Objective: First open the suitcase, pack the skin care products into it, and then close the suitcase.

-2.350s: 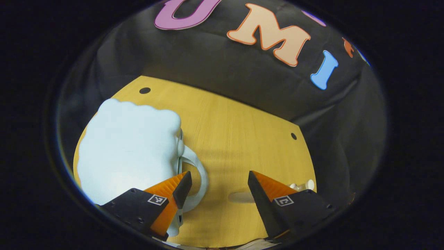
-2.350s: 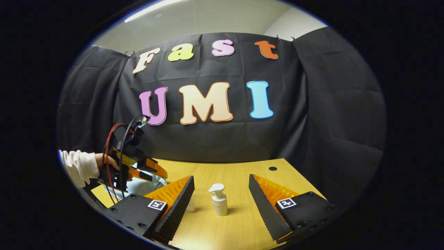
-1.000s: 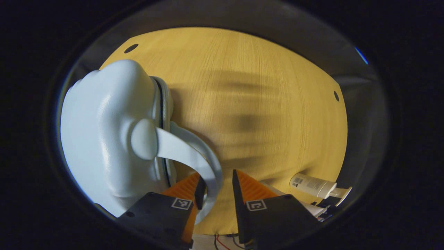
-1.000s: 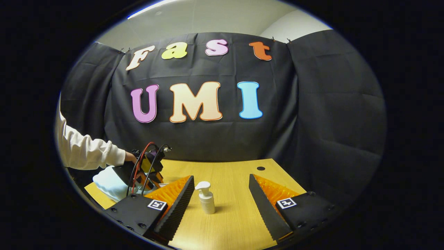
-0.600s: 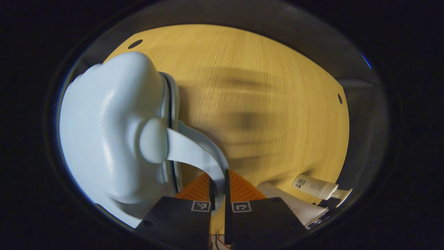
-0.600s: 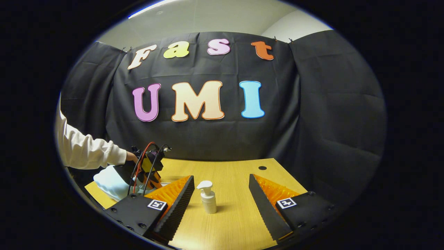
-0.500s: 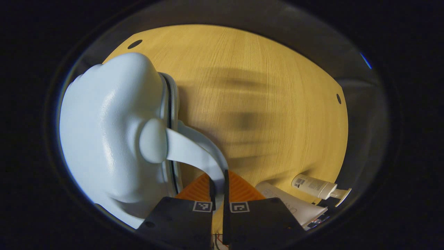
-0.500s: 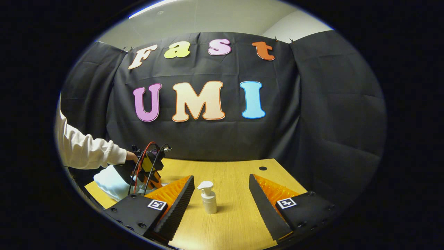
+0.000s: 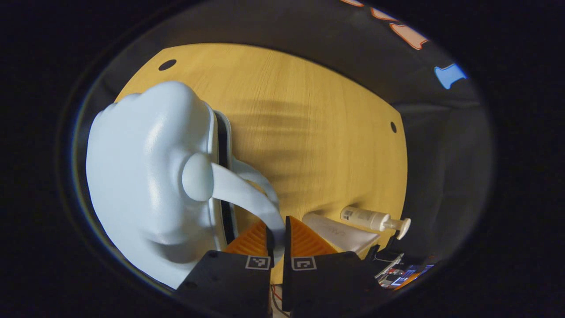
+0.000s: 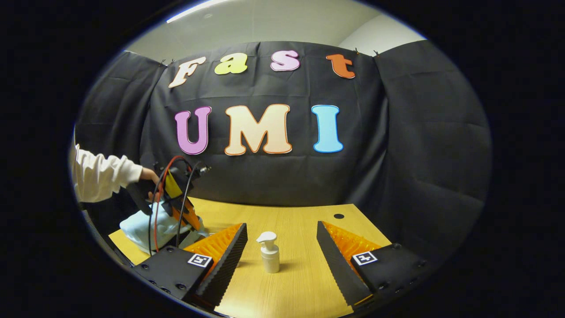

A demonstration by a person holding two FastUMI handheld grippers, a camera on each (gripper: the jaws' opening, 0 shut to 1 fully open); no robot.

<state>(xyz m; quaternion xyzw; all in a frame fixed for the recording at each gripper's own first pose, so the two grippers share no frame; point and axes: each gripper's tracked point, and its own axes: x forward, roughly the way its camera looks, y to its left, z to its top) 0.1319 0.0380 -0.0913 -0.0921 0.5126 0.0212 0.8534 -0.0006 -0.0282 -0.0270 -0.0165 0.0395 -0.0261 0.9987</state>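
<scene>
Here, one pale blue, glossy, rounded hard-shell suitcase fills the left half of the left gripper view, lying on the yellow wood-grain table; a dark gap shows along its zipper seam. Its curved strap handle runs down to the bottom centre, where the left gripper is clamped on it, fingers nearly meeting. At lower right lie two skin care items: a flat white tube and a white pump bottle on its side.

In the right gripper view, the right gripper stands wide apart, with one upright white pump bottle between its ridged fingers, untouched. At left, a white sleeve.
</scene>
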